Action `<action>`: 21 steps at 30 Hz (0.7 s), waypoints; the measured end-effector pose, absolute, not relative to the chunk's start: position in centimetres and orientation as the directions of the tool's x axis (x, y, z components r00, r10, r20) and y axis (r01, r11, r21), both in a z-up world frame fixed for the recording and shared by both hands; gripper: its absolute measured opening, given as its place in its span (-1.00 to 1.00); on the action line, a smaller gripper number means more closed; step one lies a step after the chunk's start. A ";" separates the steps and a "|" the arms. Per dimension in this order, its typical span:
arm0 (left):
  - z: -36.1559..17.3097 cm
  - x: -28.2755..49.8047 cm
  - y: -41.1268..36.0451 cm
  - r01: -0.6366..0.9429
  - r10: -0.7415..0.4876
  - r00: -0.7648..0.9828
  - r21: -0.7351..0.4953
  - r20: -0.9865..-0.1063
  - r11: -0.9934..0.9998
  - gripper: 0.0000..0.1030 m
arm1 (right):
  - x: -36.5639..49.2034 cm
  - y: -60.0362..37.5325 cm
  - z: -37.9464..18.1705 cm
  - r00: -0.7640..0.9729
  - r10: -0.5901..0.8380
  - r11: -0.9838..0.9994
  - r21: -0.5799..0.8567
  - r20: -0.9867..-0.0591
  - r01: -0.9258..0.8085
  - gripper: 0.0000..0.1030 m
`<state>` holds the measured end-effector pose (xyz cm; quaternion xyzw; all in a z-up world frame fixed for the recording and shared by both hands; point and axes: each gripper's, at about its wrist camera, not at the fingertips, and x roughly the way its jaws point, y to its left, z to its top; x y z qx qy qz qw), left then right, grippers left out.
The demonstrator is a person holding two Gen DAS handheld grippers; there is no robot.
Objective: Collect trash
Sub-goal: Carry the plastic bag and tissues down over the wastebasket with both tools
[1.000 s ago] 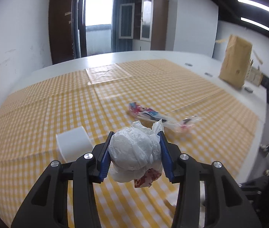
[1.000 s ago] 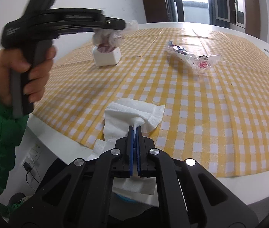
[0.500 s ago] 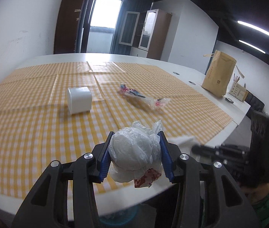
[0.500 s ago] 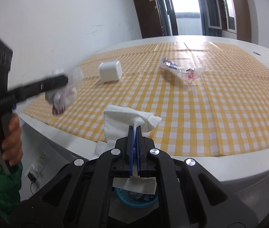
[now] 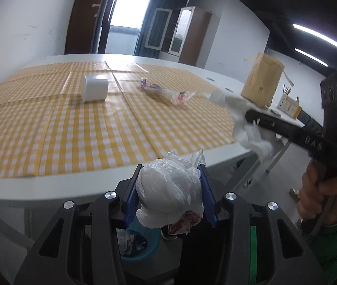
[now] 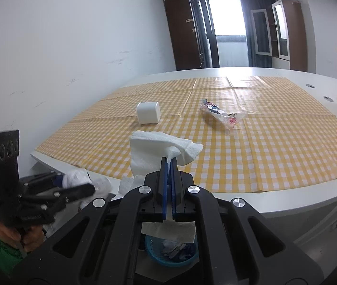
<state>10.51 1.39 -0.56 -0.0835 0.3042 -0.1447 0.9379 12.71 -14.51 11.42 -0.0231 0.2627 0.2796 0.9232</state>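
Both grippers are loaded. The left gripper [image 5: 169, 196] has its blue pads pressed on a crumpled white plastic bag [image 5: 168, 190] with a scrap of red-printed wrapper [image 5: 185, 222] hanging loose from its underside, and it sits off the table edge with the blue bin [image 5: 136, 242] on the floor just below and slightly to the left. That dangling scrap looks the likeliest to slip free and land beside the bin rather than in it, since the squeeze seems to be on the bag, not on the scrap. The right gripper [image 6: 168, 166] has its jaws pressed together on a thin fold of white paper towel [image 6: 154, 149], most of which drapes free in front and below; the bin [image 6: 170, 249] shows beneath it. A light sheet let go from above may drift past the rim or catch on the table [image 6: 287, 204]. With both hands over one small bin, the tools could knock together. On the checked cloth, well away, a clear snack wrapper [image 6: 220, 115] and a white box [image 6: 148, 112] are not yet collected.
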 end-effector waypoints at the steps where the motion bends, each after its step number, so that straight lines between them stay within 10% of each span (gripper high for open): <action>1: -1.2 10.2 1.4 0.218 -0.321 0.767 -0.244 -0.556 0.945 -0.13 | 12.4 -14.6 11.3 0.711 0.501 0.845 0.101 -0.494 -0.525 -0.97; 21: -12.7 11.0 1.8 0.111 -0.226 0.652 -0.203 -0.723 0.973 -0.13 | 9.5 -15.7 0.0 0.578 0.451 0.850 0.129 -0.680 -0.511 -0.97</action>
